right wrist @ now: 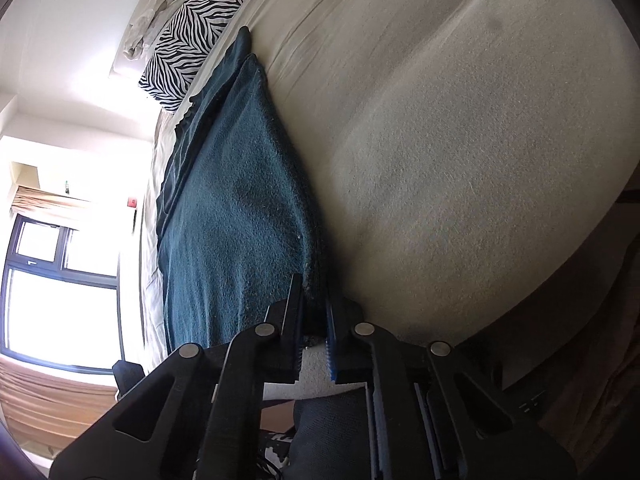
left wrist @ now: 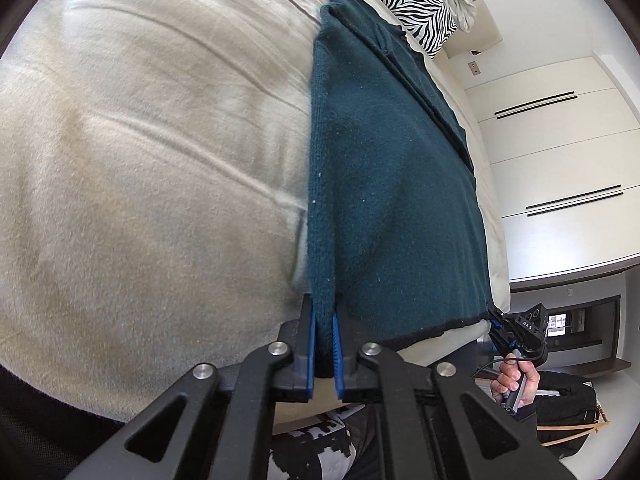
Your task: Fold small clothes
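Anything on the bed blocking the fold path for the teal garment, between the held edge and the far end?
Nothing visible. Left gripper and right gripper each pinch a near corner of the teal garment. The bedsheet beside it is bare; the zebra pillow lies beyond the garment's far end, near it.

both wrist views look close along the bed (left wrist: 120, 160), sharing the teal garment (right wrist: 232, 208).

Both grippers: black linkage arms, silver rivets, blue ribbed finger pads (left wrist: 337, 344). Bare-skinned right hand (left wrist: 516, 380), black sleeve, black cable.
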`<state>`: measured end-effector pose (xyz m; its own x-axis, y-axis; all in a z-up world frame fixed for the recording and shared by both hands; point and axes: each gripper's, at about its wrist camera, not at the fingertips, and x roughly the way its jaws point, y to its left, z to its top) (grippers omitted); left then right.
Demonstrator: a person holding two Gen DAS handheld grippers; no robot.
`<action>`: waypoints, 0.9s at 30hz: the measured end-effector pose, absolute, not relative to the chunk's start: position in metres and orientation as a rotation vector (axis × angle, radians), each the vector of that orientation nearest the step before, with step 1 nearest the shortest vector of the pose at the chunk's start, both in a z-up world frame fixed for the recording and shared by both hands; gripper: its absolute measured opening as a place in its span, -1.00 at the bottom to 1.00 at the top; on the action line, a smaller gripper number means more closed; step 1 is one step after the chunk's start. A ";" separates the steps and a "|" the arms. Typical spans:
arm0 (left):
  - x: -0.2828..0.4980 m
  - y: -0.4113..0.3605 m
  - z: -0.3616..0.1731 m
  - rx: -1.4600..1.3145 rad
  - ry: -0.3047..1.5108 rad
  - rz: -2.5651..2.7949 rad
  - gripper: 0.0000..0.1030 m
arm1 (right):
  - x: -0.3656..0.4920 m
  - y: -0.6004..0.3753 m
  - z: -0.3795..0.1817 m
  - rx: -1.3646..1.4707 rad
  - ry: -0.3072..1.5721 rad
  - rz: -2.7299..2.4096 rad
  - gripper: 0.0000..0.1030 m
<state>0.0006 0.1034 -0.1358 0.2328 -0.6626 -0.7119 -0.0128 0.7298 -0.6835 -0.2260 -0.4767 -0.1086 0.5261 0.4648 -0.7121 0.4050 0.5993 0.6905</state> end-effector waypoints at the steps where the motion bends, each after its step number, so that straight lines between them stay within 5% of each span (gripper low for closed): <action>1: 0.001 0.104 -0.134 -0.648 1.269 -0.494 -0.84 | -0.227 -0.476 -0.107 0.966 1.061 0.041 -0.87; 27: 0.082 0.146 -0.047 -1.054 0.917 -0.625 -0.87 | -0.128 -0.456 0.011 0.965 0.763 0.167 -0.88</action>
